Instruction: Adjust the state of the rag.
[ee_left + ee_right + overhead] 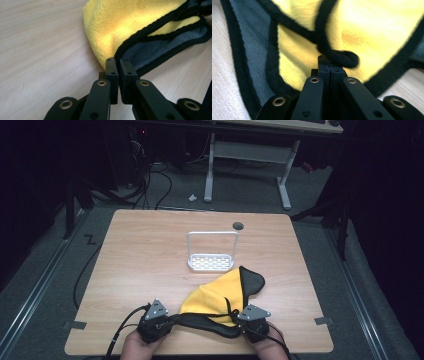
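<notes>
Two handheld grippers pinch a yellow microfibre cloth [212, 295] on a wooden table [150, 255].
Left gripper [167, 322] and right gripper [243, 325] each clamp its black-edged hem; a white rack [212, 251] stands behind.

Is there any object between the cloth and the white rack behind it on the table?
Nothing visible. The wood between the yellow cloth and the white rack is bare. Both tools, left and right, are already shut on the cloth's black edge at the near side of the table.
</notes>
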{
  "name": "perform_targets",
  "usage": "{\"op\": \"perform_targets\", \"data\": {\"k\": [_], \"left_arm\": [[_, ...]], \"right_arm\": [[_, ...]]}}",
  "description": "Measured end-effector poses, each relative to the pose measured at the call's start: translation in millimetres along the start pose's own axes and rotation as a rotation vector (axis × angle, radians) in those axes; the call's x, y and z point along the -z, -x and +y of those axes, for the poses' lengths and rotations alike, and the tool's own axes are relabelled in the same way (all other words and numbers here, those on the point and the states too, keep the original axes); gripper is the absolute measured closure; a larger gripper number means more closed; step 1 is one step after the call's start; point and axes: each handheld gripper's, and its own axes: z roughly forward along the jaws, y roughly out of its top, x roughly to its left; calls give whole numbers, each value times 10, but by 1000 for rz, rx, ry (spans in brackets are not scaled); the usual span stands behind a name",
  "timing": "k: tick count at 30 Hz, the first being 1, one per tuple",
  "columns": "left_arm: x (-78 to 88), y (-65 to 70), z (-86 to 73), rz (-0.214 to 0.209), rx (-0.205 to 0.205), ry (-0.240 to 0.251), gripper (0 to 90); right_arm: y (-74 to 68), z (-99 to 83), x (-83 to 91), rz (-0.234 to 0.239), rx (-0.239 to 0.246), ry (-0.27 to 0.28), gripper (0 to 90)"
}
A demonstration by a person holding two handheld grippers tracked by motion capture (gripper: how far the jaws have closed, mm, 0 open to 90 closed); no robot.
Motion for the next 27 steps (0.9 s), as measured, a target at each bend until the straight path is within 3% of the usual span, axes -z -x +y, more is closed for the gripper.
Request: {"op": "perform_targets", "data": {"k": [5, 8, 11, 18, 22, 25, 27], "left_arm": [[29, -171, -67, 14, 81, -14, 857], [73, -165, -80, 40, 70, -24, 834], [115, -148, -95, 32, 67, -26, 709], [231, -78, -10, 40, 47, 73, 492], [215, -64, 149, 4, 45, 145, 429], [136, -35, 387, -15, 7, 187, 386], [40, -17, 618, -49, 5, 201, 356]], "right_arm": [[-30, -2, 43, -12, 10, 7, 866], [66, -22, 91, -41, -41, 31, 867], [157, -58, 104, -60, -82, 29, 861], [206, -69, 109, -61, -116, 37, 801], [213, -68, 118, -63, -118, 45, 785], [234, -79, 95, -59, -123, 39, 768], [248, -87, 83, -61, -134, 33, 760]]}}
